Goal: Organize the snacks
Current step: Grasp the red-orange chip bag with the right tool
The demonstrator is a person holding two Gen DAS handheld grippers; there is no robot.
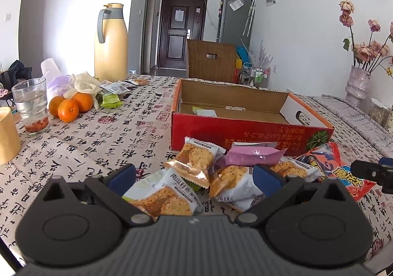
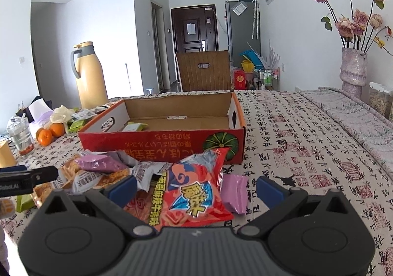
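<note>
A table (image 1: pixel 81 143) with a cloth full of black writing carries a red cardboard box (image 1: pixel 245 133), open at the top, with one or two small packets lying at its left end. In front of the box, touching its near wall, lies a pile of snacks: a big red bag (image 2: pixel 194 192), a purple packet (image 1: pixel 253 156) and several white packets with a brown picture (image 1: pixel 159 197). The left gripper (image 1: pixel 194 177) hangs low over the white packets with fingers wide and holding nothing, and the right gripper (image 2: pixel 195 188) hangs over the red bag, also wide and empty.
</note>
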